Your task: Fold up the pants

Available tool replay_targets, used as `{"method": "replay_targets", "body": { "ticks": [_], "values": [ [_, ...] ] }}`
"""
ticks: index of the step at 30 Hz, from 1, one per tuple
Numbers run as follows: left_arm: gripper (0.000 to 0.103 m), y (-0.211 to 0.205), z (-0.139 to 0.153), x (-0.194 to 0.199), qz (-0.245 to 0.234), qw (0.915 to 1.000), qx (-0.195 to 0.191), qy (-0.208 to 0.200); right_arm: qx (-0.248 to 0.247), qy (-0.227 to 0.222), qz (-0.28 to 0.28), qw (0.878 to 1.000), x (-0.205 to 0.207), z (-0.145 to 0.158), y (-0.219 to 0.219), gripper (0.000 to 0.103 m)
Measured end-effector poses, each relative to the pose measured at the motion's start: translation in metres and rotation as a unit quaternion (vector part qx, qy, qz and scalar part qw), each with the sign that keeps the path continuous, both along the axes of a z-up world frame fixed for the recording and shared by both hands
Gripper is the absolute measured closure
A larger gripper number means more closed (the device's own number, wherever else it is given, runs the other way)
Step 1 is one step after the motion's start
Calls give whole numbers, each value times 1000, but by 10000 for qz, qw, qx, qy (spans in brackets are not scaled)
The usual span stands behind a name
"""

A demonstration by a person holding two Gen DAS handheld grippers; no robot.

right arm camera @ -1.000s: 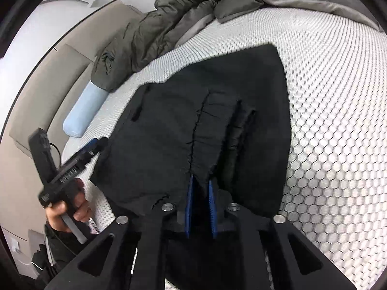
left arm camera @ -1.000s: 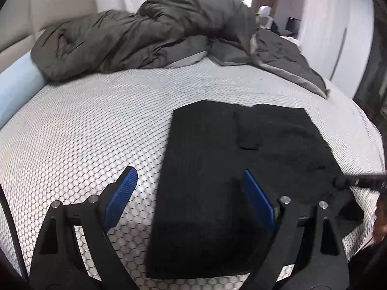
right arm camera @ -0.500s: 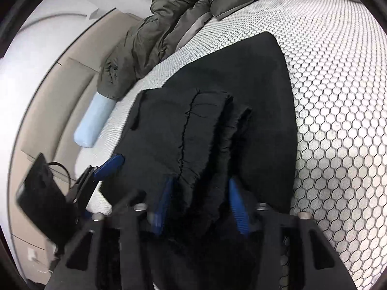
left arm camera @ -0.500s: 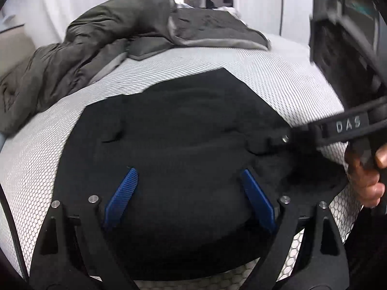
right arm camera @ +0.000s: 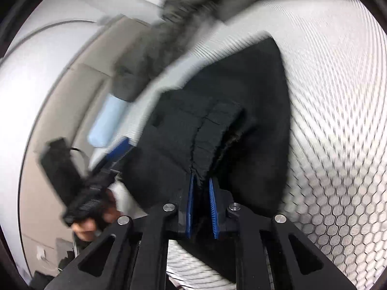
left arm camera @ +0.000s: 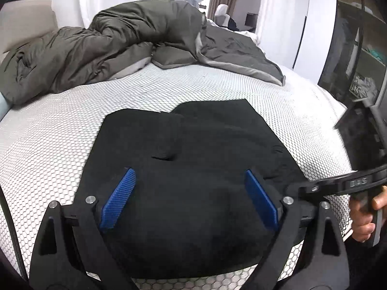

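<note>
Risk of dragging the black pants (left arm camera: 193,183) crooked: right gripper (right arm camera: 202,207) just closed, pinching bunched hem, left gripper (left arm camera: 191,203) spread wide above the cloth.

On the mattress (left arm camera: 60,130) in front of you lie the pants (left arm camera: 193,169), with the duvet (left arm camera: 116,43) heaped behind them, your left gripper (left arm camera: 191,198) above their near part and your right gripper (right arm camera: 200,207) at their right edge.
</note>
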State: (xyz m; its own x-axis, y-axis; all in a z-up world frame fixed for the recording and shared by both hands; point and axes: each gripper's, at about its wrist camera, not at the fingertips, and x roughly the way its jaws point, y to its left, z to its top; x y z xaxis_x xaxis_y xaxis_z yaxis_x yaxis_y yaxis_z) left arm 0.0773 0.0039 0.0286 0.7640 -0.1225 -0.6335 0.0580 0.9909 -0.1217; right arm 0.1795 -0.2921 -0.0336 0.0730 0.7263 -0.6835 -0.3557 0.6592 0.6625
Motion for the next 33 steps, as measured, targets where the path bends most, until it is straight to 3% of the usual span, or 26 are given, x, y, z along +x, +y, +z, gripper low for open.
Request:
{"method": "replay_targets", "body": {
  "ticks": [2,5,9,15,18,22,28,33],
  "values": [
    [13,-17,-3,1,-217,9996,178,12,122,170,-13,9998,4,-1,-3,83],
    [13,-50,-17,1,-706,9954,629,122,-126,-146,25,9998,-2,15,-10,72],
    [13,-79,-33,-5,-949,9864,1337,151,-601,-1367,-252,9885,-13,48,-13,70],
    [13,-63,-28,-8,-1074,9918,584,369,-848,-1522,-112,9846,-5,43,8,69],
    [13,-64,-28,-13,-1156,9912,551,344,-775,-1636,-291,9830,3,43,12,69],
    [13,-68,-34,-13,-1154,9902,662,435,-316,-1499,-464,9871,16,45,11,69],
    [13,-66,-37,-9,-1139,9902,640,493,99,-724,-416,9965,37,17,19,69],
    [13,-64,-38,-8,-1148,9900,619,531,576,-54,-530,9969,54,-1,10,69]
  ]
}}
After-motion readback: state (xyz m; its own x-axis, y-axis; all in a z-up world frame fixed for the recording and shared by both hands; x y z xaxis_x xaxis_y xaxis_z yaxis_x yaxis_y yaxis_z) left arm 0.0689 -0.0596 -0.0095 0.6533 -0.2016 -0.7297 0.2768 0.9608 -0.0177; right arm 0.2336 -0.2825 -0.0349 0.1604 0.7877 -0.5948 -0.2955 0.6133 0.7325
